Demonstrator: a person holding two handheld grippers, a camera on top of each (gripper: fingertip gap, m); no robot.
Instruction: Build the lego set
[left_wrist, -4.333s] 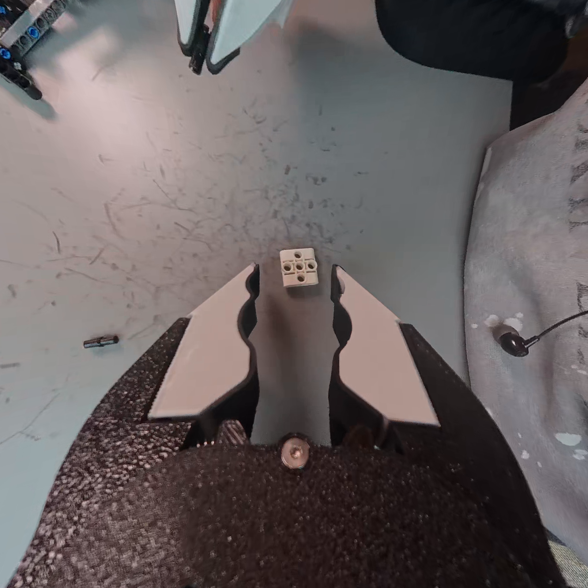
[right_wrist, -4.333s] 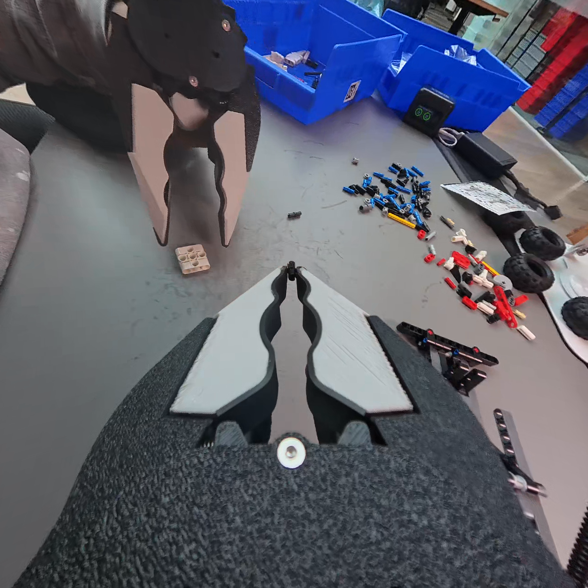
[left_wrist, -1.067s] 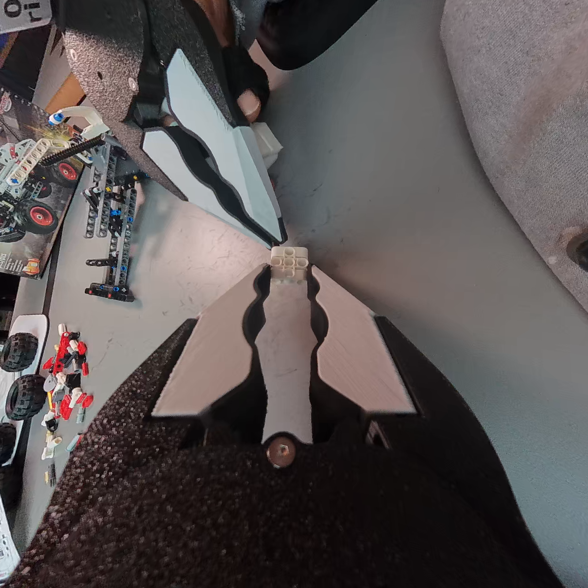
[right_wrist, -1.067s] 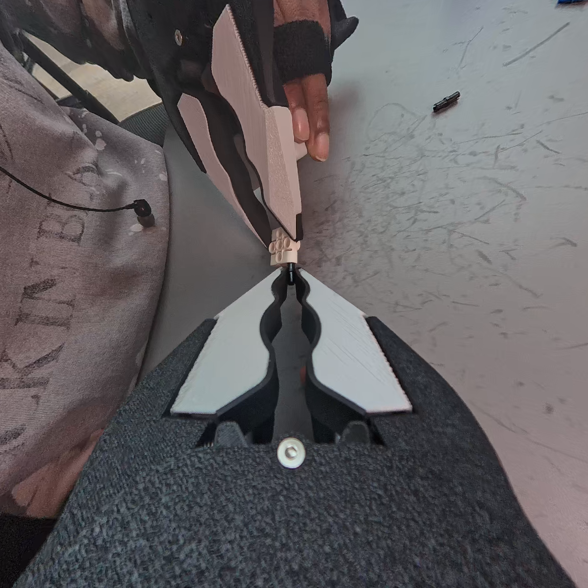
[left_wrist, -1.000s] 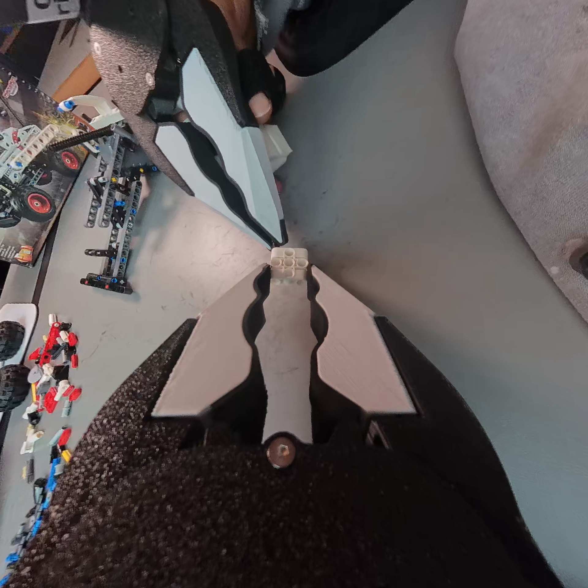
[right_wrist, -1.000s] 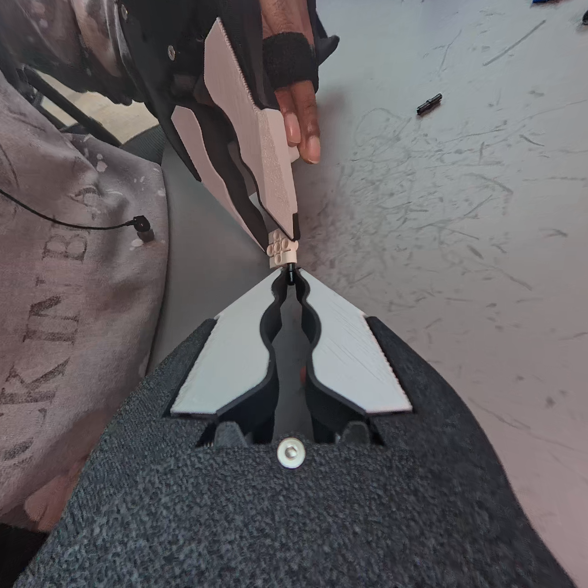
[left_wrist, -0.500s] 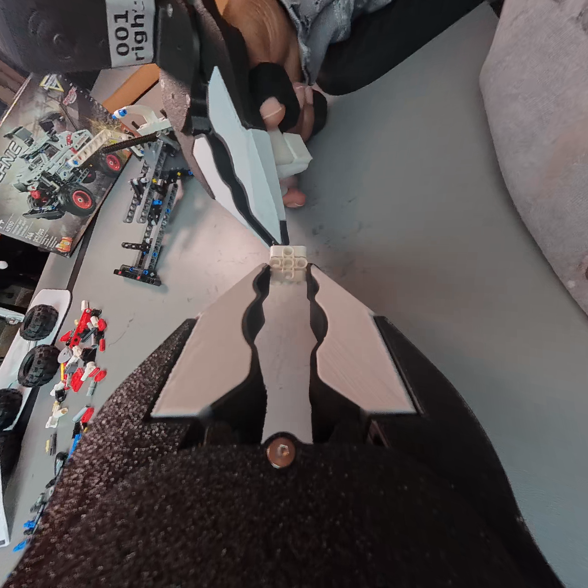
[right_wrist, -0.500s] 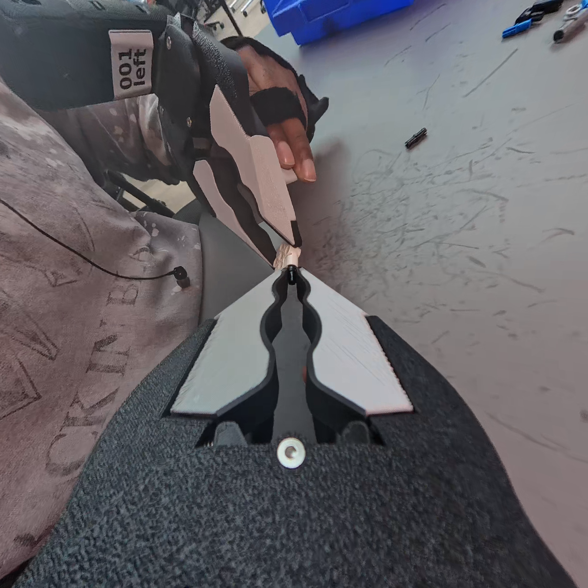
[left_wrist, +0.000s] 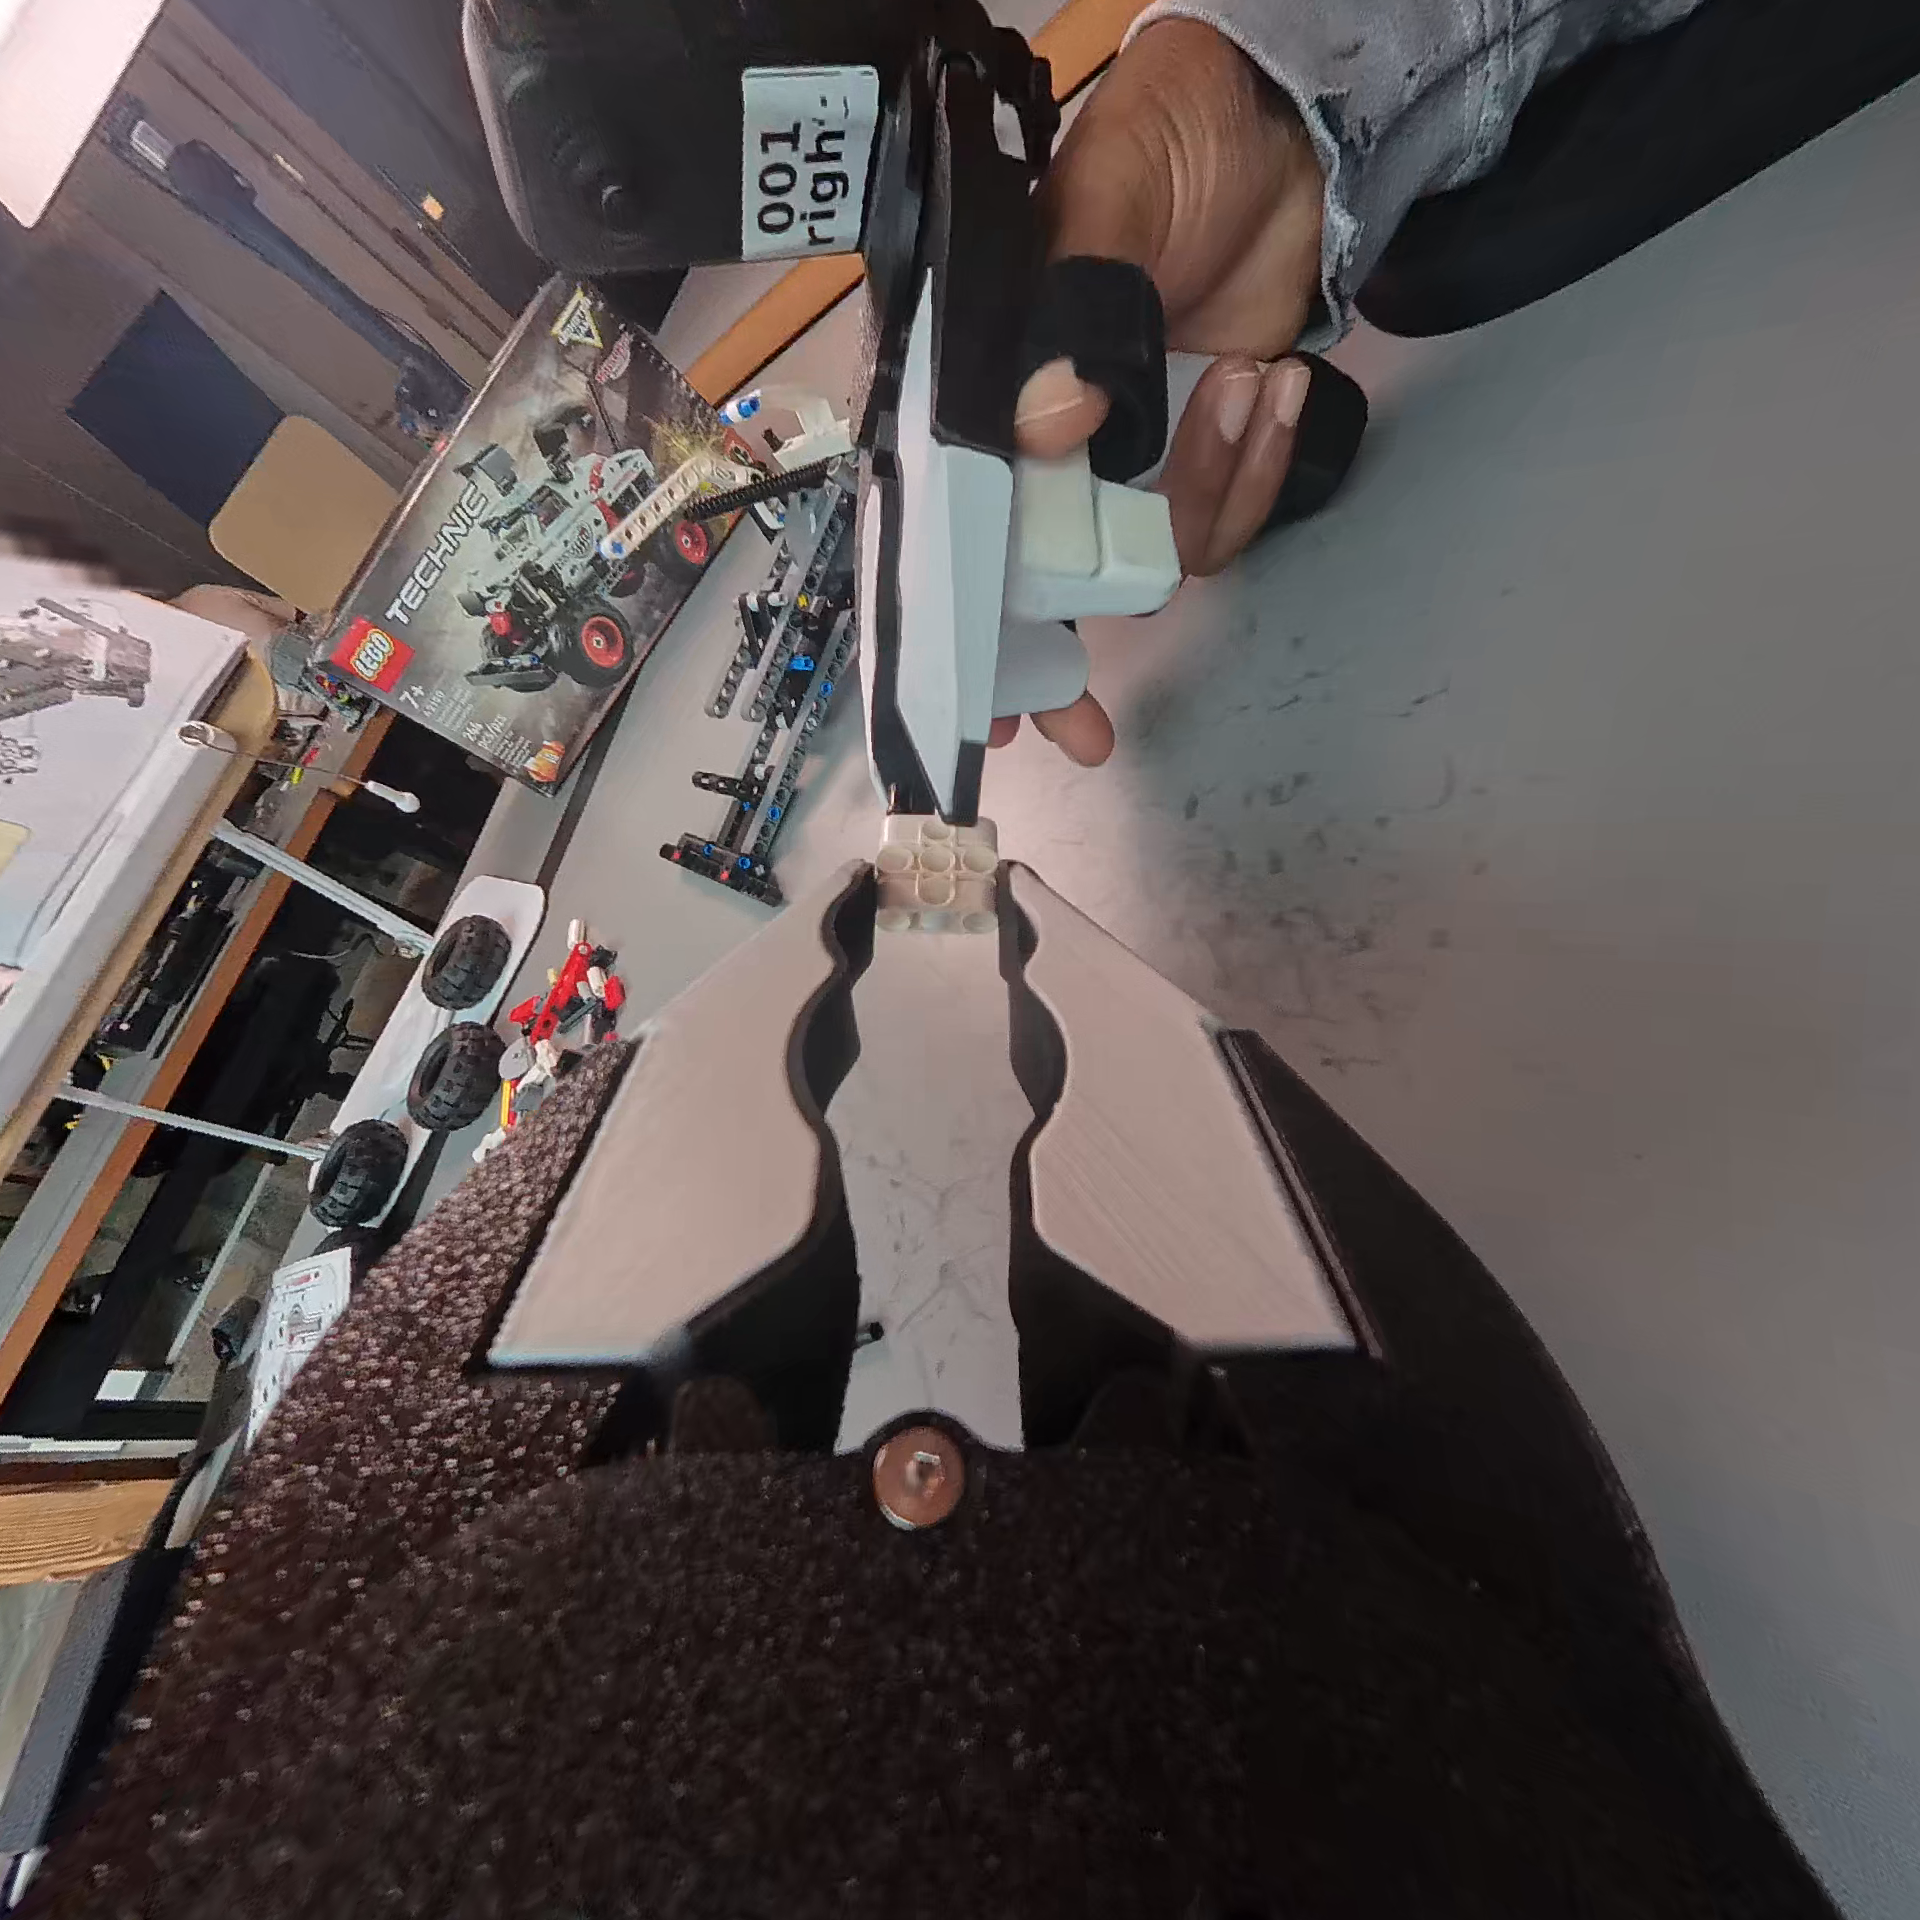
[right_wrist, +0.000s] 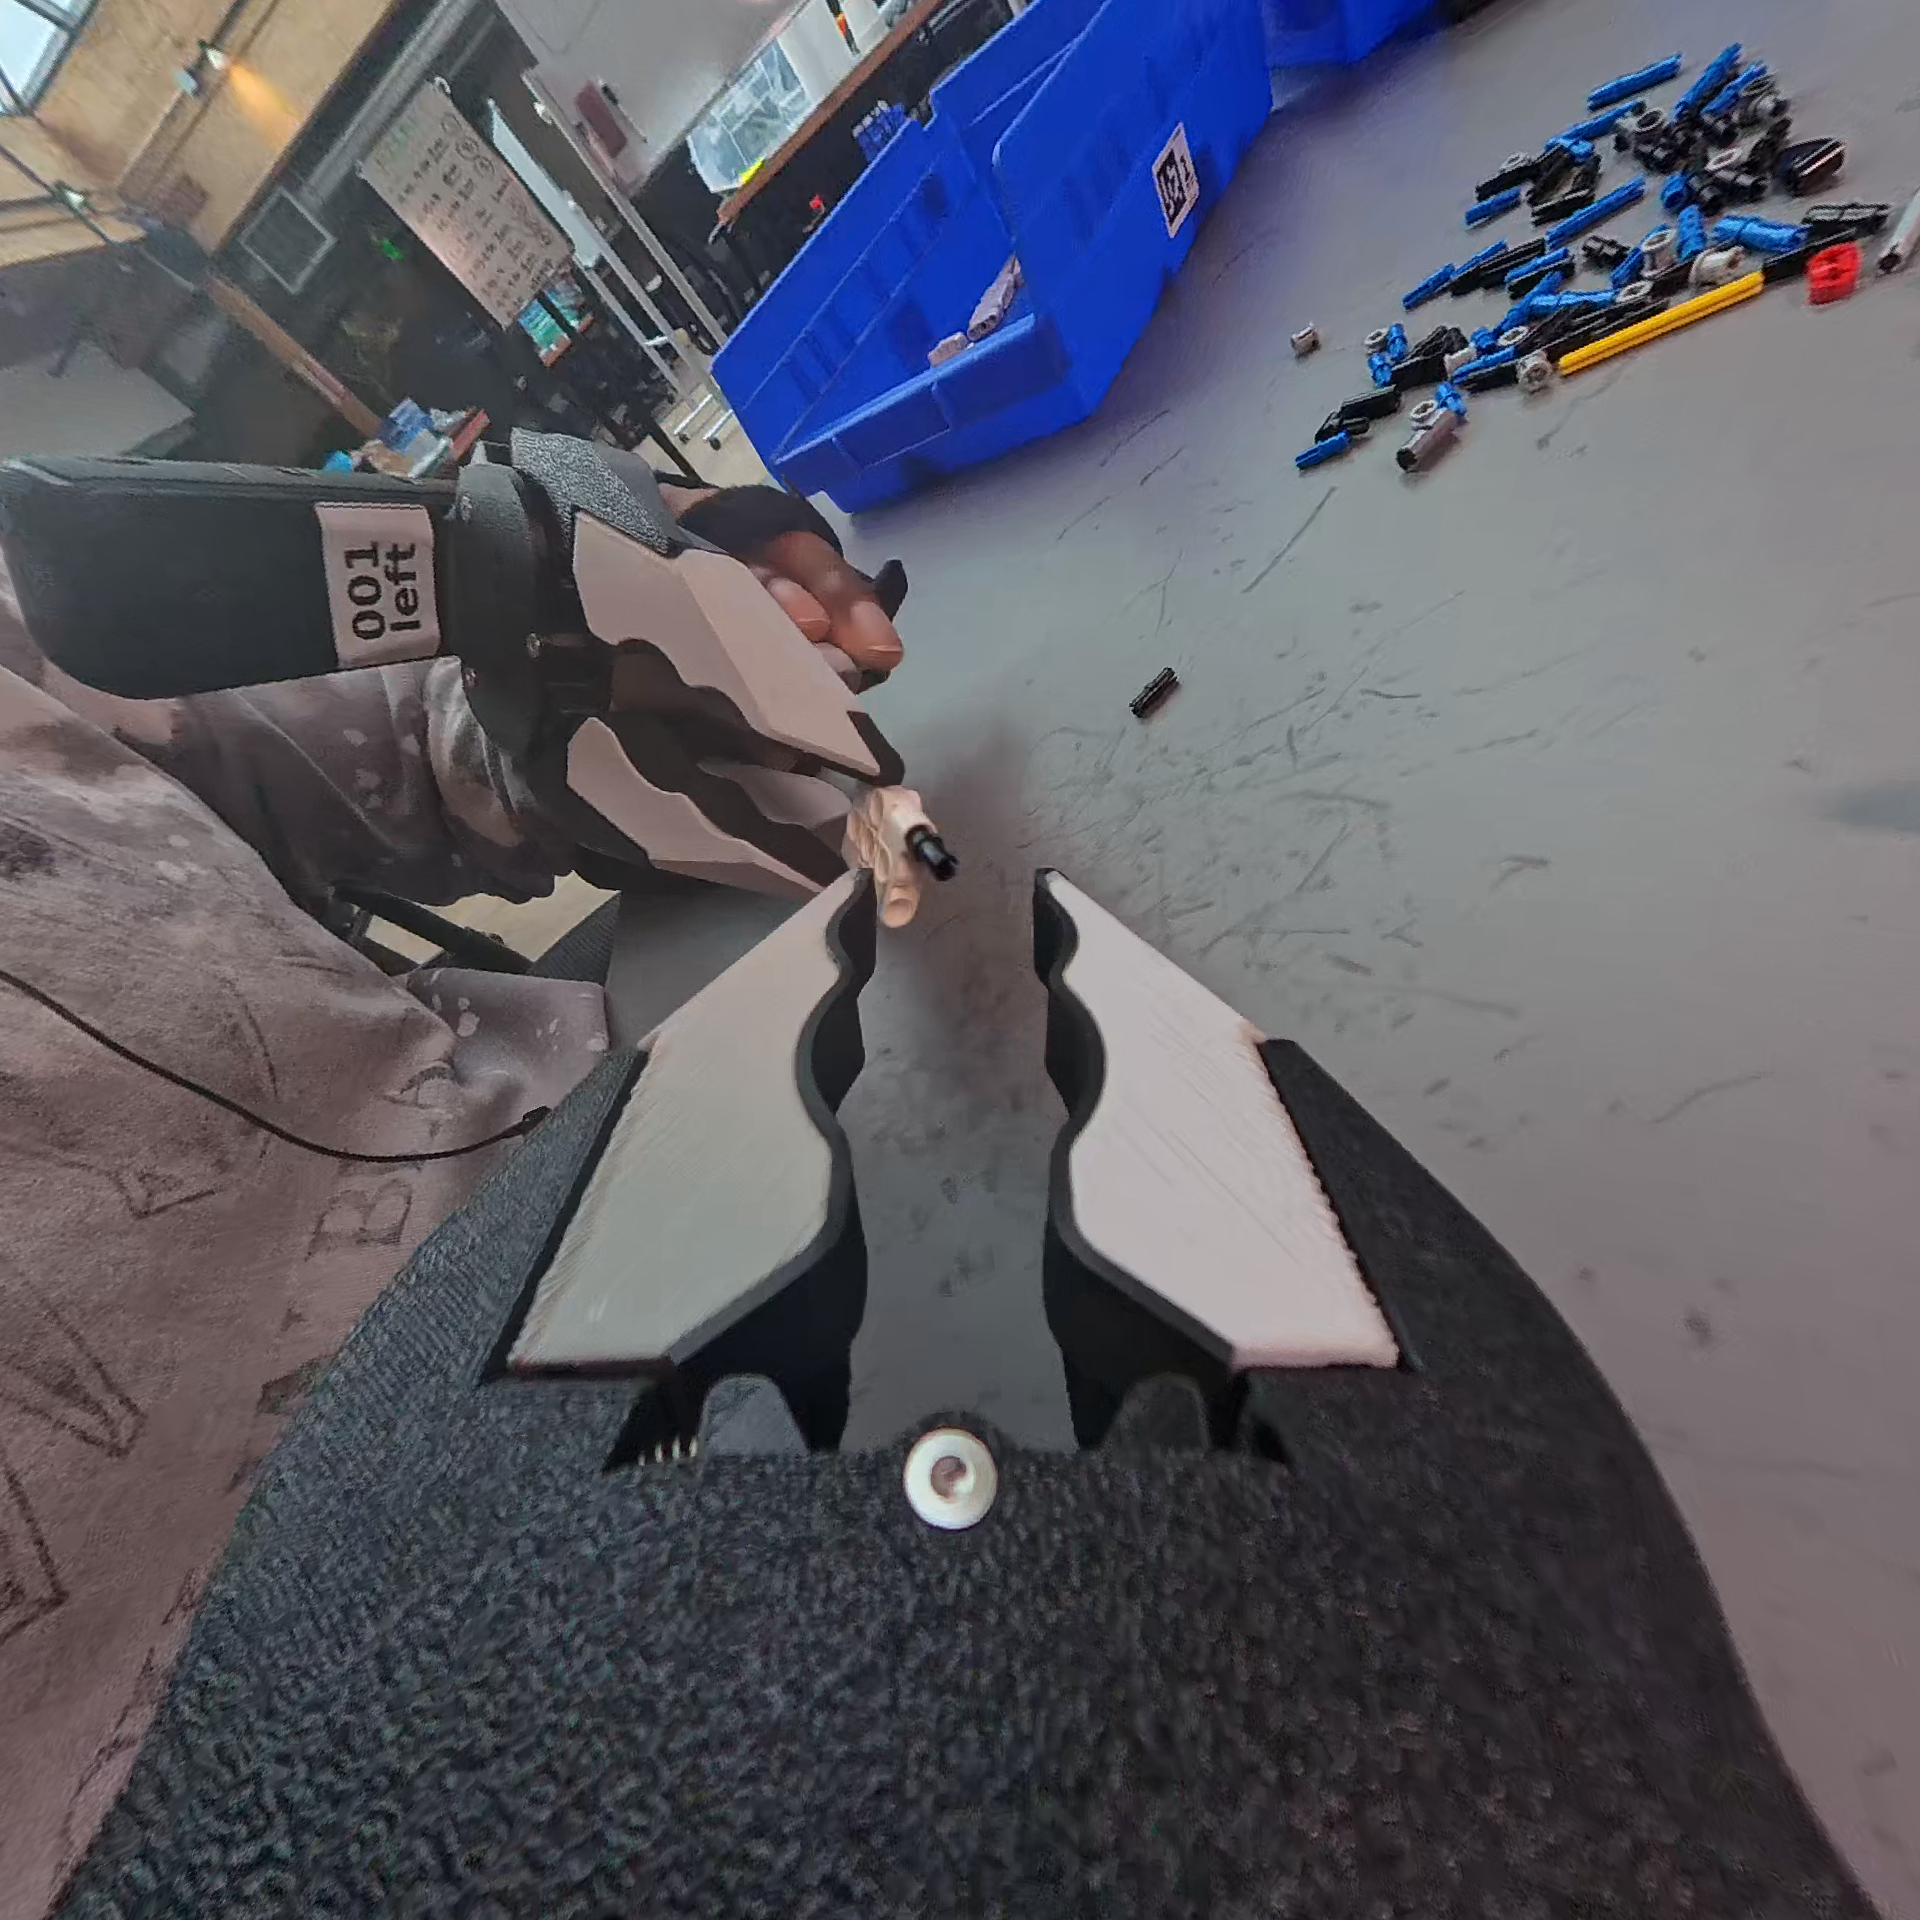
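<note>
Two hand-held grippers meet tip to tip above the grey surface (right_wrist: 1455, 831). Left hand-held gripper (left_wrist: 935, 883) is clamped on a small cream connector block (left_wrist: 935, 871), pinched right at the fingertips, face w/ its holes turned up toward the left wrist cam. Right wrist view shows same block (right_wrist: 883, 847) edge-on, w/ a short black pin (right_wrist: 928, 847) seated in it and sticking out toward the right hand-held gripper (right_wrist: 948, 894).

Right hand-held gripper: fingers apart, nothing between them; pin sits just ahead of the left fingertip, off-centre to that side, apparently not touched. From the left wrist view the right hand-held gripper's tips come down almost onto the block's far edge; the pin itself is hidden there.

Key relation: pin's long axis runs out of the block, away from the left hand-held gripper and angled slightly down-right in the right wrist view, roughly facing the right one's open gap. So the block is the held part, the pin side is free. Judging by this, the pin looks seated, tho depth can't be confirmed.

Next part likely comes from the pile of blue, black, red pieces (right_wrist: 1621, 208) well off toward the blue bins (right_wrist: 1039, 260), or the lone black pin (right_wrist: 1153, 692) lying nearer on the surface. Right one is the free hand, so it's nearer the job. Partly built frame (left_wrist: 779, 686) lies beyond, beside the set box (left_wrist: 520, 561).
</note>
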